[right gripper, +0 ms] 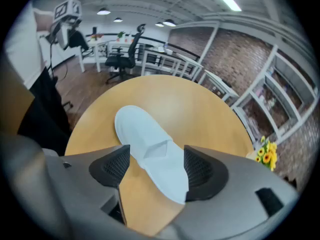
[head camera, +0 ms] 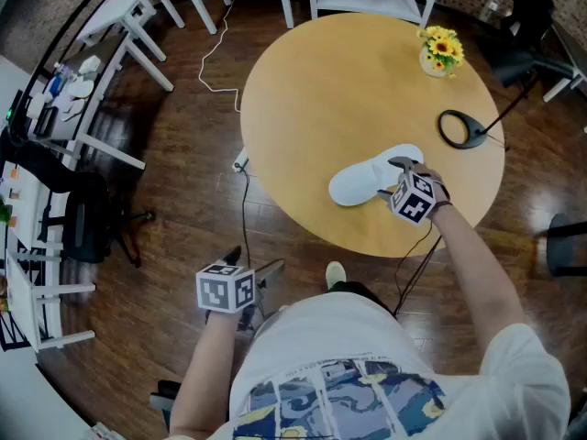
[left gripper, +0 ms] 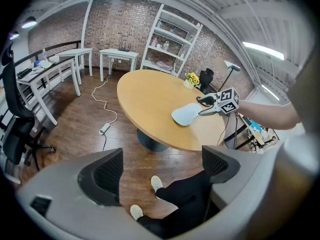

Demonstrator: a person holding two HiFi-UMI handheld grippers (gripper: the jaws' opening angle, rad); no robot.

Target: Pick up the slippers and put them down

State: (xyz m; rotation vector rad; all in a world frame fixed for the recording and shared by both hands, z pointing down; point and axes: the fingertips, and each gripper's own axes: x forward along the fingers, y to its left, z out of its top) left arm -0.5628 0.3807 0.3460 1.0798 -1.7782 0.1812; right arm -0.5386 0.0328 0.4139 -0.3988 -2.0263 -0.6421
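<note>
A round wooden table [head camera: 312,90] stands on dark plank floor [head camera: 183,181], brick wall [left gripper: 115,24] and white shelving [left gripper: 170,43] behind.

Head cam is looking steeply down from above the person, framing the whole round table [head camera: 312,90], surrounding floor and both arms. Left gripper cam is sitting low, off the table's near edge, facing across it toward the brick wall [left gripper: 115,24]; tabletop well away. Right gripper cam is hovering close over the tabletop, looking along its jaws toward the desks [right gripper: 107,46]. All three are sharing the table, the white slipper [head camera: 367,177] and the flowers [head camera: 440,49]. Left cam is also catching the right gripper [left gripper: 201,106]; right cam is catching the left gripper [right gripper: 62,31] at top left.
</note>
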